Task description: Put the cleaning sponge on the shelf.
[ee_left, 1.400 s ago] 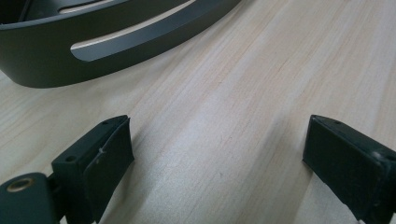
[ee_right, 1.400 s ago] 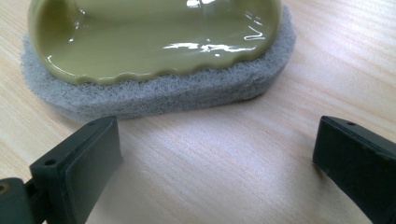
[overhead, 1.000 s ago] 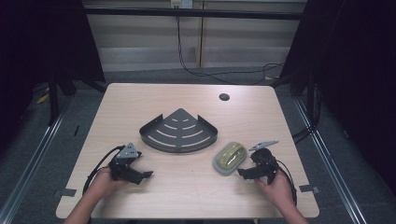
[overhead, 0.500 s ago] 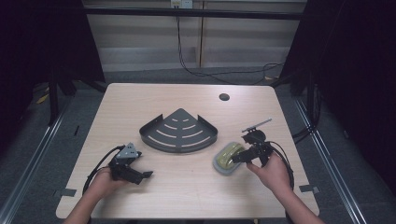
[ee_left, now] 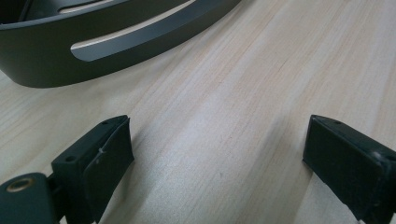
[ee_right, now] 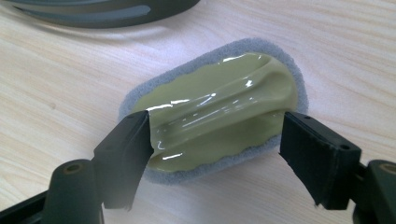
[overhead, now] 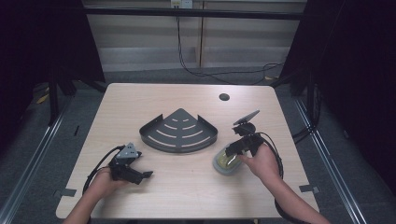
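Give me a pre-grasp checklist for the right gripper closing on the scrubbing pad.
1. Right gripper jaws straddle the scrubbing pad: ok; they have just been closing, with the pad's near end between them.
2. Pads pressing on the green handle: not ok, a gap shows at the right jaw.
3. Pad flat on the table: ok.
4. Pad apart from the corner shelf: ok.
5. Left gripper open and away from the pad: ok.
6. Grip deep enough to lift: cannot tell.

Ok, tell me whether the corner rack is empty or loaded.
Empty. In the high view the corner rack shows bare slots, and the scrubber lies outside it on the table.
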